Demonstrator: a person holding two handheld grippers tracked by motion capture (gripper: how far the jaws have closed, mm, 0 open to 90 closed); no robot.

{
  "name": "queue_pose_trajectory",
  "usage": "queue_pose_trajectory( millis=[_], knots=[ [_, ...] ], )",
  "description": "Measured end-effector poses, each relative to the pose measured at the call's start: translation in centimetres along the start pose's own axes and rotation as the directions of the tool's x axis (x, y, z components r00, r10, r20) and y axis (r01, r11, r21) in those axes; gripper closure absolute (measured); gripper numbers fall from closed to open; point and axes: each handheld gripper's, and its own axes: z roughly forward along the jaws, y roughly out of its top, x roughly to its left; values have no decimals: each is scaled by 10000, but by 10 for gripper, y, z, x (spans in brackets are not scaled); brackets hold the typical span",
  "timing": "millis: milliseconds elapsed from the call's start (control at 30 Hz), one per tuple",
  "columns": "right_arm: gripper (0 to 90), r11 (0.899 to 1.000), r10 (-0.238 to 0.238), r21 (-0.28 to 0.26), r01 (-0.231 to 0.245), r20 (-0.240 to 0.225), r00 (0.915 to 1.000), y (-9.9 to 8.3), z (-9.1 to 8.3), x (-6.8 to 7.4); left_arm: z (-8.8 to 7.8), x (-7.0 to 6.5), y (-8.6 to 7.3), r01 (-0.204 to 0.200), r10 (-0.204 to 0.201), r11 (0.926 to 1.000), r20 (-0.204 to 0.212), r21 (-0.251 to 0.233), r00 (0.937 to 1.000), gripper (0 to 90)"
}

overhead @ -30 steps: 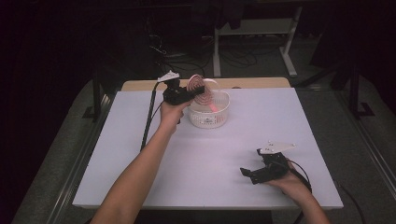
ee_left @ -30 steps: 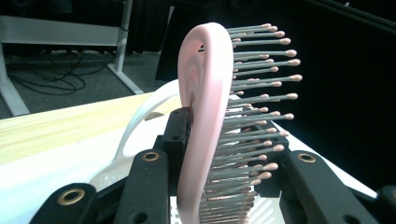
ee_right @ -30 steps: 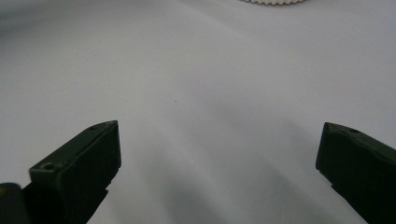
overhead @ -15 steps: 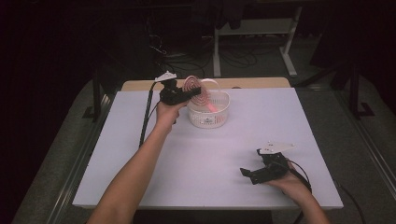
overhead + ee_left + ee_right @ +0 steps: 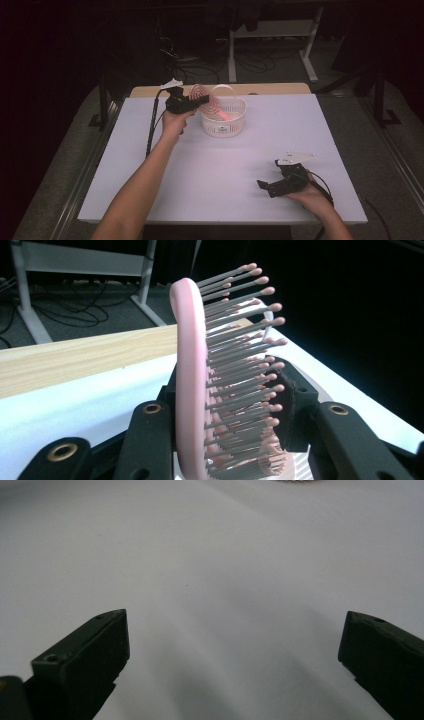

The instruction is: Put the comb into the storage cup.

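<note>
1. Left gripper (image 5: 200,100) at the far left of the table, jaws either side of the pink hairbrush (image 5: 200,390); they have just been opening a little, brush between them, one pad (image 5: 292,407) at the bristle tips, the other jaw against the brush's back.
2. Hairbrush stands on edge at the rim of the white basket (image 5: 225,125), its handle angling down inside.
3. Right gripper (image 5: 262,186) low over the white table (image 5: 250,160) near its front right, jaws spread wide, nothing between them.
4. Basket well apart from the right gripper.
</note>
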Motion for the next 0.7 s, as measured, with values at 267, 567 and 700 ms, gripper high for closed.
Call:
queue_pose_trajectory(
  millis=[267,567,700],
  knots=[
    [0,10000,-22,9,22,2,10000,0,0,0,1,-3,0,-587,593,9981,-294,208,9978,536],
    [0,10000,-76,50,76,15,10000,0,1,1,-1,-2,-2,-966,990,9941,-494,488,9939,431],
    [0,9999,-88,61,88,12,10000,0,1,1,-3,-2,-3,-1204,1243,9908,-651,612,9901,397]
  ],
)
